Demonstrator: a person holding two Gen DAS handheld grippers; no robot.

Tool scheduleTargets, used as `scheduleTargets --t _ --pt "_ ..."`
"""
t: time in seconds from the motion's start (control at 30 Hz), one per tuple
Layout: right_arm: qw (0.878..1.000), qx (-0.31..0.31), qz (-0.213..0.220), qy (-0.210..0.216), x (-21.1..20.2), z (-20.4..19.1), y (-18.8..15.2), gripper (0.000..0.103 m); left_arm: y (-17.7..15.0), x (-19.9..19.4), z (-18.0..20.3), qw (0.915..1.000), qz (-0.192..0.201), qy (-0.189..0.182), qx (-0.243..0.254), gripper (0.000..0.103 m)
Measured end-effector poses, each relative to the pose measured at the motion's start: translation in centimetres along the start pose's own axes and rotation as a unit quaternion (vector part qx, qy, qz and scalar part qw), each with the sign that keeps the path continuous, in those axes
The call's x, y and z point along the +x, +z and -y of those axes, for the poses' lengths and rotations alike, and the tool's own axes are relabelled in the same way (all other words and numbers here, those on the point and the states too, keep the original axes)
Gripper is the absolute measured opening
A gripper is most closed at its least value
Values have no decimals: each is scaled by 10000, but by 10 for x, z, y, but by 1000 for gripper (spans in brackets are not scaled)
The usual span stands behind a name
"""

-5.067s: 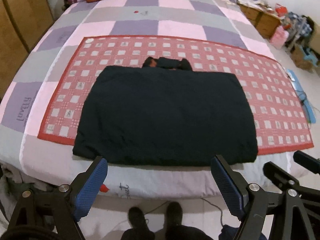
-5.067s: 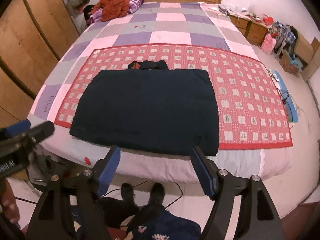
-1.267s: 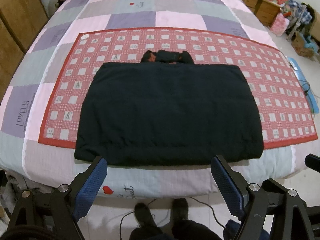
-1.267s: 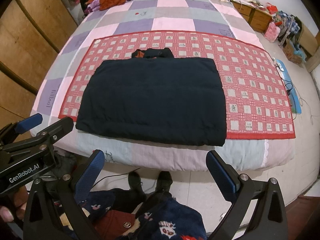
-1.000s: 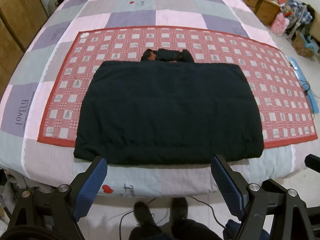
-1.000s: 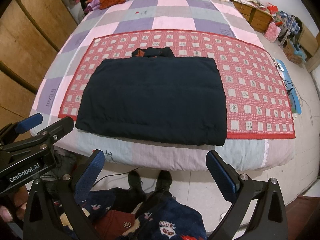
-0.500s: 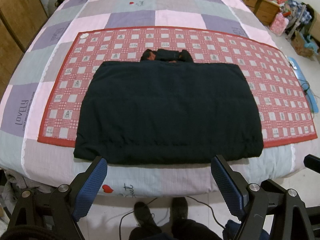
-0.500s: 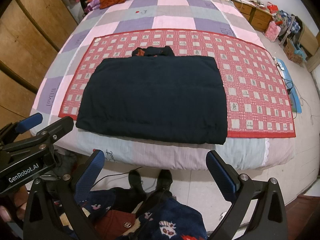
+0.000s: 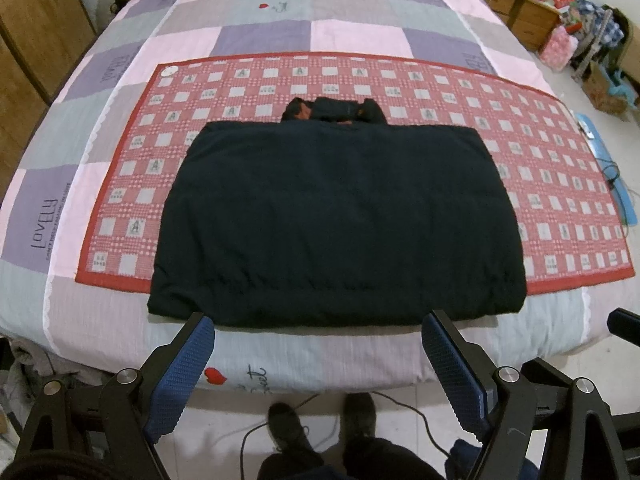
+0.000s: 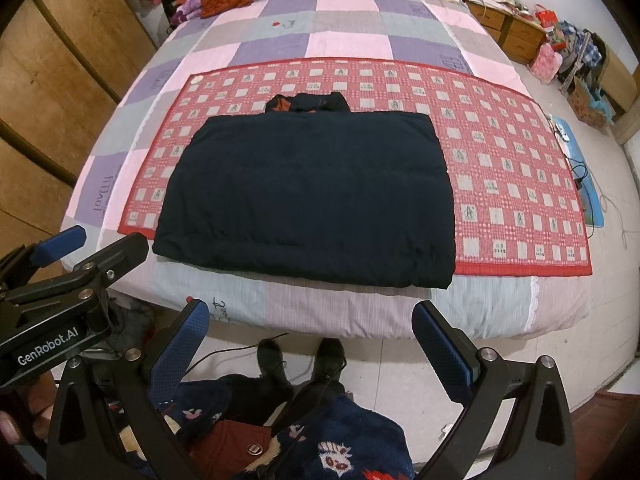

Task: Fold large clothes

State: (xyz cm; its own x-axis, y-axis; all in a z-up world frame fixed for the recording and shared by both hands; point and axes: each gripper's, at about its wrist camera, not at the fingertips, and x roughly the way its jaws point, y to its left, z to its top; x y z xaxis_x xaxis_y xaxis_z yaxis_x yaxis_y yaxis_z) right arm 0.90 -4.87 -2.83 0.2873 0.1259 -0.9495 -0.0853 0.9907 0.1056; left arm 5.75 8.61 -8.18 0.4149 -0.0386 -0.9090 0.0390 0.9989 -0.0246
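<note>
Bedroom with a patchwork-quilted bed (image 9: 260, 32) and a dark garment laid out for folding.

Both sets of jaws are held wide and empty, short of the bed's near edge: the left gripper (image 9: 318, 354) is seen just before the garment's hem, the right gripper (image 10: 310, 344) hangs a little further back, above the floor. Beyond them, the black padded jacket (image 9: 336, 220) is spread flat, back up, mostly on a red checked mat (image 9: 560, 184), its hem overhanging onto the quilt and its collar at the far side. The jacket is judged soft, bulky and springy, fairly light, likely to puff back open. A hold is best taken at the two near hem corners, pinching through all layers.
</note>
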Motion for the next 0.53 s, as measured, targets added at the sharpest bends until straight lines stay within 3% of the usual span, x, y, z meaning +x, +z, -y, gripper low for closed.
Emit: scheduleTargets --t 0.53 --pt "10000 12 -8 -1 -1 1 1 103 0 0 1 10000 3 -9 -12 88"
